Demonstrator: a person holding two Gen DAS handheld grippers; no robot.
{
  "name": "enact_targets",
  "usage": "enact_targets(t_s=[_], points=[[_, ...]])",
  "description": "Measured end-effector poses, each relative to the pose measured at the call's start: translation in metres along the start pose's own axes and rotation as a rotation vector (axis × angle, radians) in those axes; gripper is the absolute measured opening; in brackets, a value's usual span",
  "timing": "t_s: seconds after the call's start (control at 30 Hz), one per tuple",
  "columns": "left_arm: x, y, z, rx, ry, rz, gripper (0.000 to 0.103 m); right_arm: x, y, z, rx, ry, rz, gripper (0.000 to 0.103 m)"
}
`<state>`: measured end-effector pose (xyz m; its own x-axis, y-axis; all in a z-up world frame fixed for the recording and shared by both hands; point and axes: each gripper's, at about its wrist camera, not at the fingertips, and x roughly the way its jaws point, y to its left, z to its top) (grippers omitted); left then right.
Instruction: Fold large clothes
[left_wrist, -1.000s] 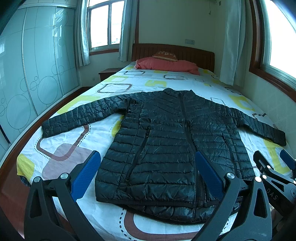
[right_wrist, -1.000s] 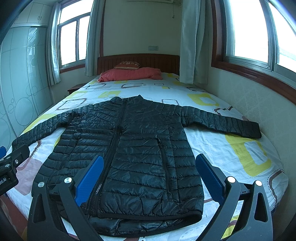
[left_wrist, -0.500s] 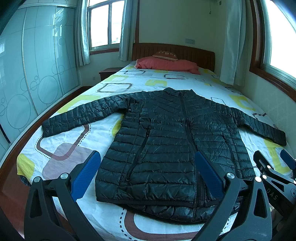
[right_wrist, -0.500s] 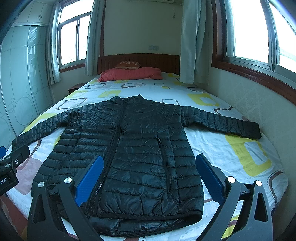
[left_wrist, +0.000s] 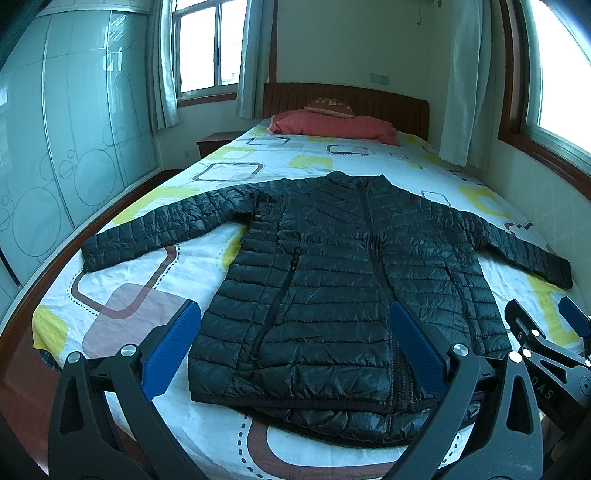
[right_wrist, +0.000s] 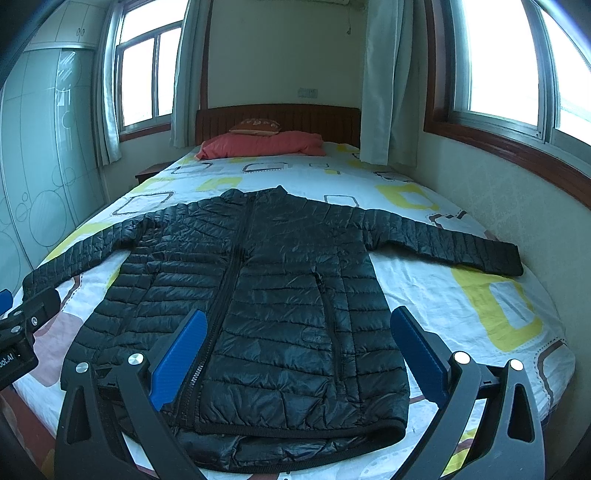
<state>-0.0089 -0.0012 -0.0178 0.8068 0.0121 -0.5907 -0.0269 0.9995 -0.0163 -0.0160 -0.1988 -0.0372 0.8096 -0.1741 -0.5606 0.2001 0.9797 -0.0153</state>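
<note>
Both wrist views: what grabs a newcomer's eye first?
The black puffer jacket dominates, spread flat and zipped in the middle of the patterned bed sheet, hem toward the cameras and both sleeves stretched out to the sides. Next come the blue-padded left gripper and right gripper, both open above the hem and holding nothing. Farther back, a red pillow lies against the wooden headboard.
</note>
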Motion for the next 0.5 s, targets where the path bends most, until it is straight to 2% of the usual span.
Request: enact_targets(t_s=[0.3, 0.5], points=[[0.044, 0.014, 0.005, -0.059, 0.107, -0.026, 0.101, 0.037, -0.012, -0.004, 0.044, 0.08, 0.014, 0.099], [0.103, 0.055, 0.01, -0.202, 0.217, -0.016, 0.101, 0.082, -0.051, -0.001, 0.142, 0.134, -0.001, 0.099]])
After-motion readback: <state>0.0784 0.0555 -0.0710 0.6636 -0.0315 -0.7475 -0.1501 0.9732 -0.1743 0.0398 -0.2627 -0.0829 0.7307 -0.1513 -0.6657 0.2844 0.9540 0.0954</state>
